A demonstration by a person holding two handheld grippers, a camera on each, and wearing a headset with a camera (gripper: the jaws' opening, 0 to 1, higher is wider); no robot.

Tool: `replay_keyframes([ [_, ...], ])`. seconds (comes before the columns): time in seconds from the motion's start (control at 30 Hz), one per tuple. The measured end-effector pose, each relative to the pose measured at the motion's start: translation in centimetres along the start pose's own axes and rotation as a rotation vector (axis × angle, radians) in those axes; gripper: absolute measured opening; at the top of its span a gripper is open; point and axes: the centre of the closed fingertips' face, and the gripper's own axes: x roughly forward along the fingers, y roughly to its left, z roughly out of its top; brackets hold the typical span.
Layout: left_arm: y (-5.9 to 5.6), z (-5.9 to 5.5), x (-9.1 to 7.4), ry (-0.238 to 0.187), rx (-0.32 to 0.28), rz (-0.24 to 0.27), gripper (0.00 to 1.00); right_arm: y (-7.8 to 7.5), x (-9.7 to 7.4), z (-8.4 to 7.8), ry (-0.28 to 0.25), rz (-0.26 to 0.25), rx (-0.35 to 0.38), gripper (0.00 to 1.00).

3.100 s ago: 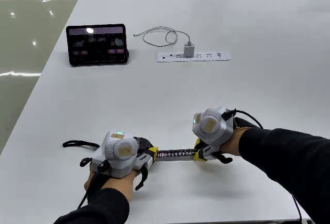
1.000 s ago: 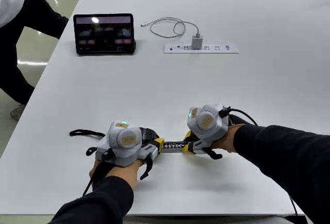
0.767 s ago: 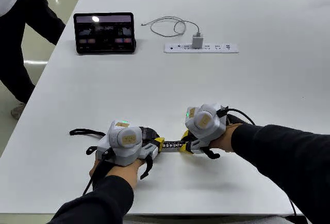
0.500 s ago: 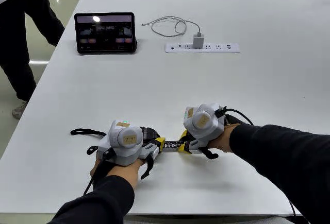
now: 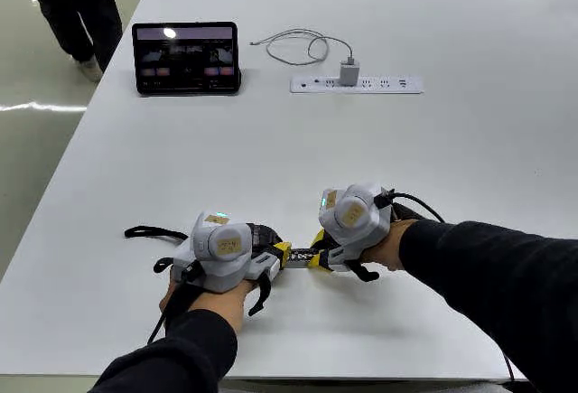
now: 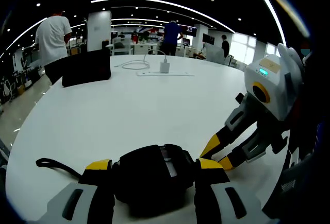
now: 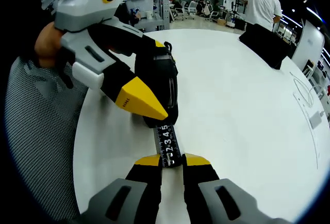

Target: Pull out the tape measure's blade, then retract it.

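A: Where is the tape measure?

B: Low in the head view, a little left of centre, on the white table. Its black case sits between the jaws of the left gripper. They are spread wide, with one yellow tip pressed to each side of the case.

A: And the blade?

B: A short stretch is out, lying flat along the tabletop toward the right gripper. In the right gripper view, small numerals up to 5 can be read on it. That gripper's jaws are almost together, pinching the blade's end between their yellow tips.

A: How close are the two grippers?

B: Near each other, tips facing, with the bit of blade between them.

A: Anything else on the table?

B: A black wrist strap trails left from the case. At the upper left of the head view a tablet stands with its screen lit. To its right lies a white power strip with a charger plugged in and a looped cable.
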Motion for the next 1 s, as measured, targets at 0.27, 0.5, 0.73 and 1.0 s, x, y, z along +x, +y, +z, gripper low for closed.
replay_keyframes([
  [0.27,0.1,0.0,-0.1,-0.001,-0.012,-0.004,0.59,0.1,0.4,0.6,-0.002,0.004,-0.006,0.11],
  [0.5,0.1,0.0,0.0,0.001,-0.013,-0.011,0.59,0.4,0.7,1.3,-0.015,0.004,-0.01,0.11],
  [0.73,0.2,0.0,0.0,0.0,-0.018,-0.014,0.59,0.5,0.9,1.8,-0.035,0.004,-0.007,0.11],
  [1.0,0.2,0.0,0.0,-0.002,-0.024,-0.017,0.59,0.6,1.2,2.1,-0.04,0.008,-0.023,0.11],
])
